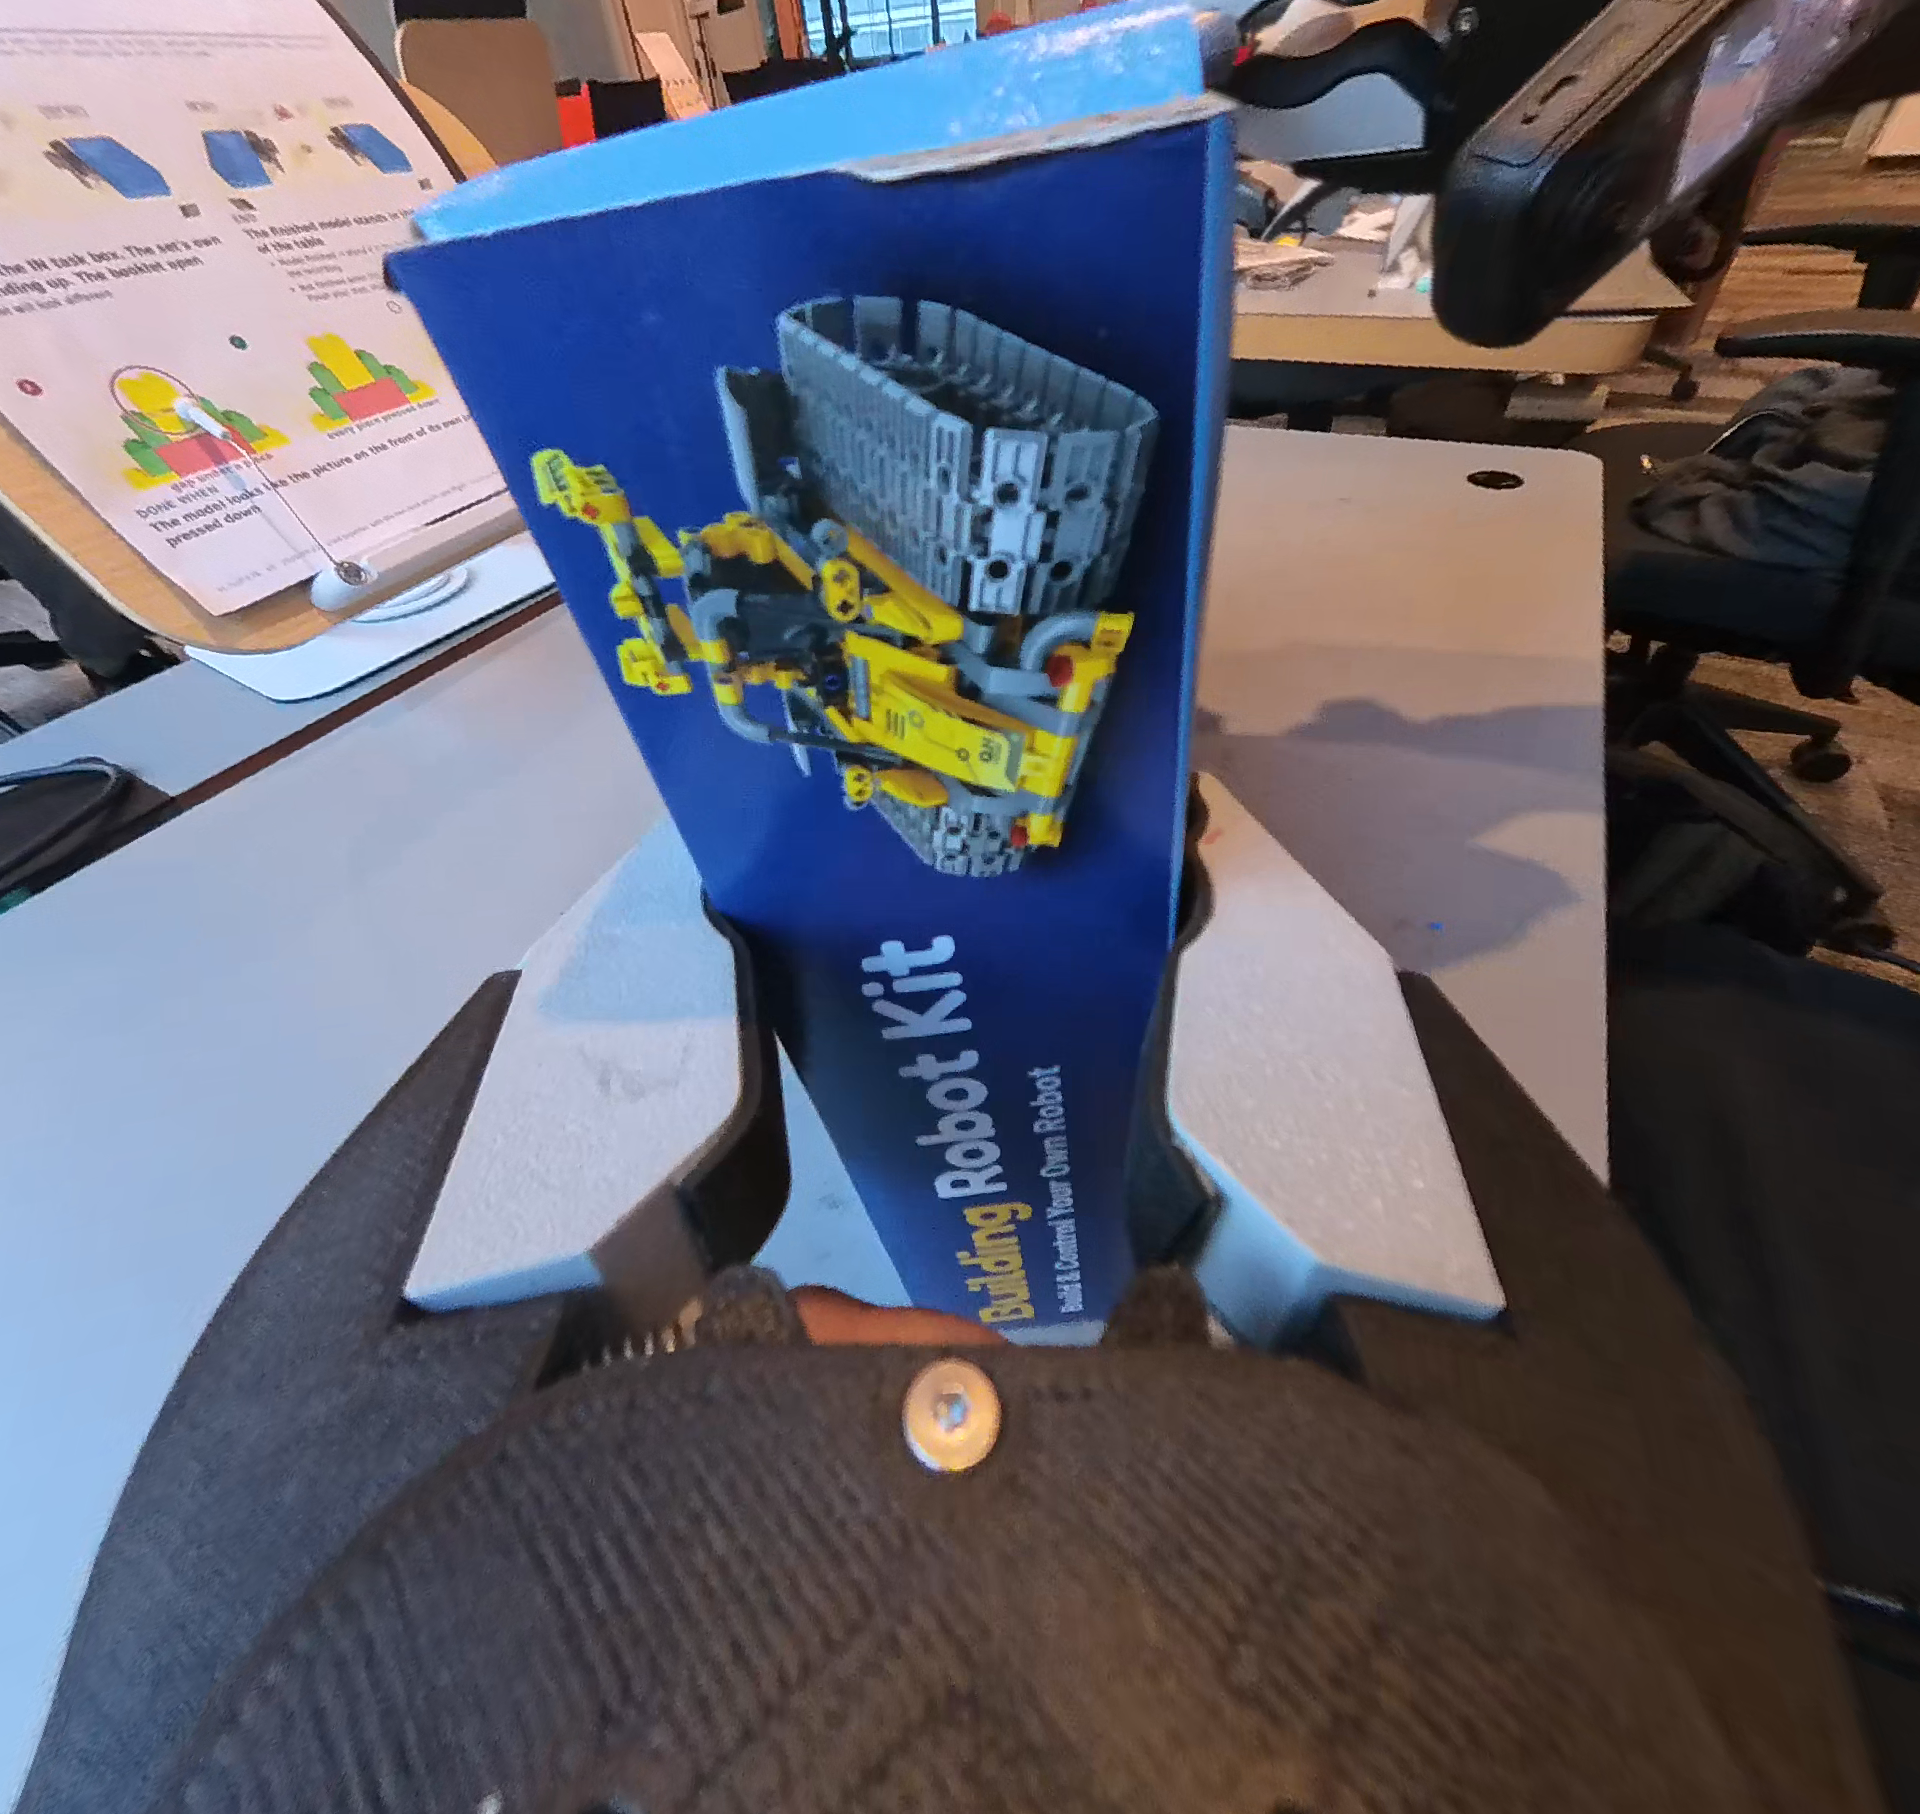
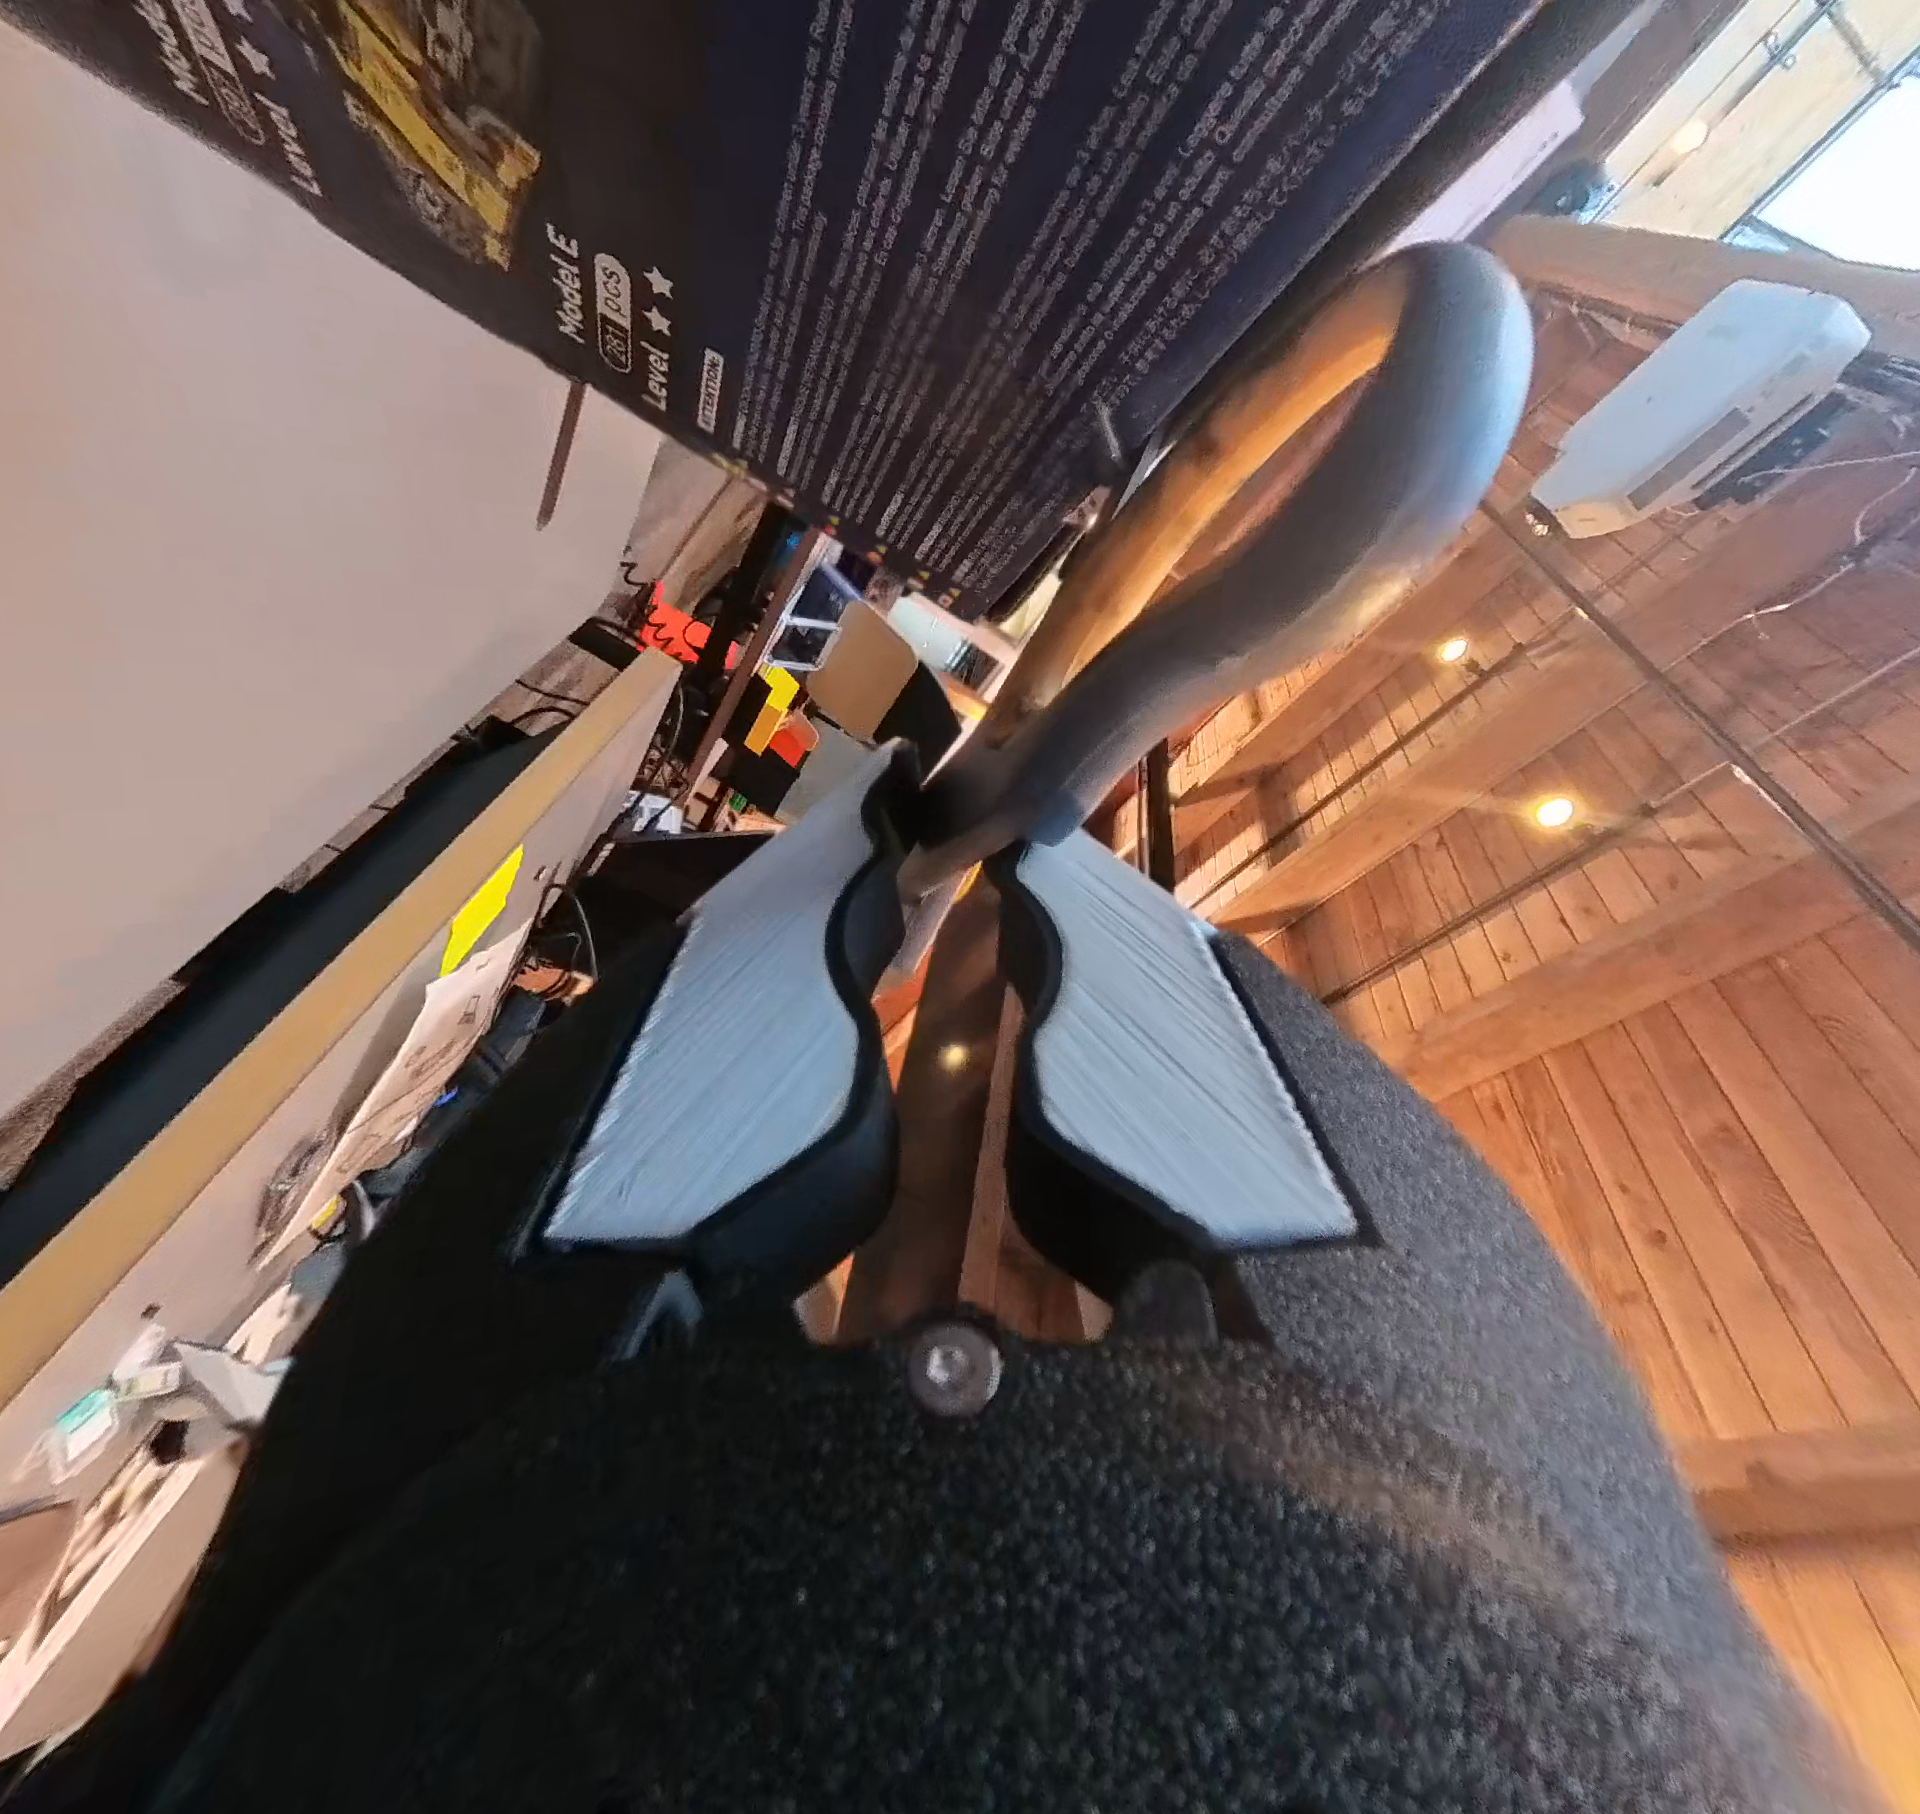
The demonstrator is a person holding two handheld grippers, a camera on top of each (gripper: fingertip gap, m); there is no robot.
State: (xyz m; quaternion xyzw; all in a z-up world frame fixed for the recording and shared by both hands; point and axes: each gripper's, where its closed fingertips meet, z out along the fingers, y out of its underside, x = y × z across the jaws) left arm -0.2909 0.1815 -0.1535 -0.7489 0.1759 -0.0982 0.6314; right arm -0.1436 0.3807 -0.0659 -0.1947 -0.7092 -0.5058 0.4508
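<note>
My left gripper (image 1: 951, 871) is shut on a tall blue cardboard box (image 1: 831, 517) printed with a yellow and grey brick-built vehicle. It holds the box by its lower part, upright above the white table (image 1: 260, 933). The box's top end is open, with its light blue flap (image 1: 1039, 91) raised. My right gripper (image 2: 956, 829) points upward and is shut on that flap (image 2: 1351, 517), which curls, grey outside and brown inside. The box's dark printed side (image 2: 935, 206) fills the top of the right wrist view. The right gripper also shows in the left wrist view (image 1: 1236, 50), at the box's top right corner.
A curved wooden stand with a printed instruction sheet (image 1: 208, 310) stands at the table's left. Black office chairs (image 1: 1766, 569) and more desks lie to the right and behind. The right wrist view looks up at a wooden ceiling (image 2: 1558, 1037) with a white mounted device (image 2: 1704, 403).
</note>
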